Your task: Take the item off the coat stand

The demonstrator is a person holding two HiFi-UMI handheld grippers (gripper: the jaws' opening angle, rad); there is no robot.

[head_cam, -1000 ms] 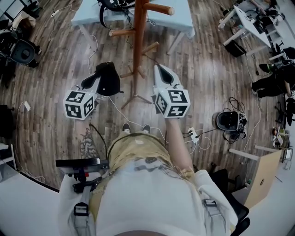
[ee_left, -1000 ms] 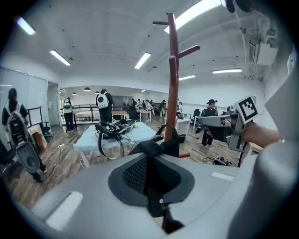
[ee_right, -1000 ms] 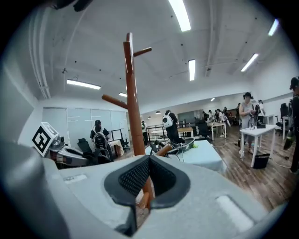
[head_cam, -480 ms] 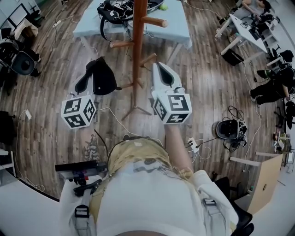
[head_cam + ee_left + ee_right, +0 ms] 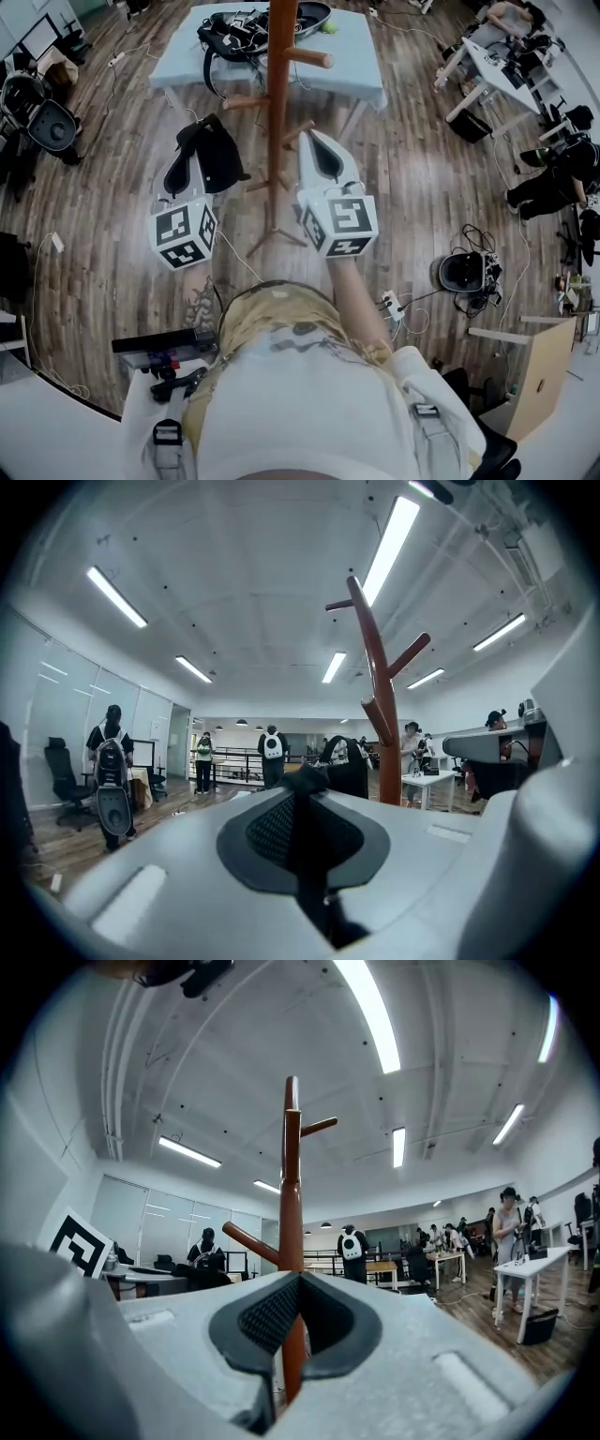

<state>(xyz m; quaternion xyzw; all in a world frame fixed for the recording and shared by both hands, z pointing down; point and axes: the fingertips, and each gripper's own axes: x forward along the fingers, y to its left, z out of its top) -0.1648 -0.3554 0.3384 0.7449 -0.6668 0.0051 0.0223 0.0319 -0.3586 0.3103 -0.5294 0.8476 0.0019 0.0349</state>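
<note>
The brown wooden coat stand (image 5: 277, 103) rises straight ahead of me, its pegs bare in the head view. Left of it, my left gripper (image 5: 192, 148) is shut on a black fabric item (image 5: 220, 155), which hangs clear of the stand. In the left gripper view the black fabric (image 5: 305, 778) sticks up between the closed jaws of the left gripper (image 5: 302, 794), with the stand (image 5: 380, 705) to the right. My right gripper (image 5: 310, 139) sits just right of the pole, shut and empty. In its own view the right gripper (image 5: 298, 1281) points at the pole (image 5: 292, 1204).
A pale blue table (image 5: 366, 70) behind the stand carries black gear (image 5: 234, 33). Cables and a power strip (image 5: 392, 277) lie on the wood floor. A black headset (image 5: 464, 246) lies at right, an office chair (image 5: 47, 117) stands at left. People stand in the distance (image 5: 272, 757).
My left gripper has shifted right, closer to the stand, still holding the black item. The right gripper has edged left. The head view has tipped forward and shows more of the table.
</note>
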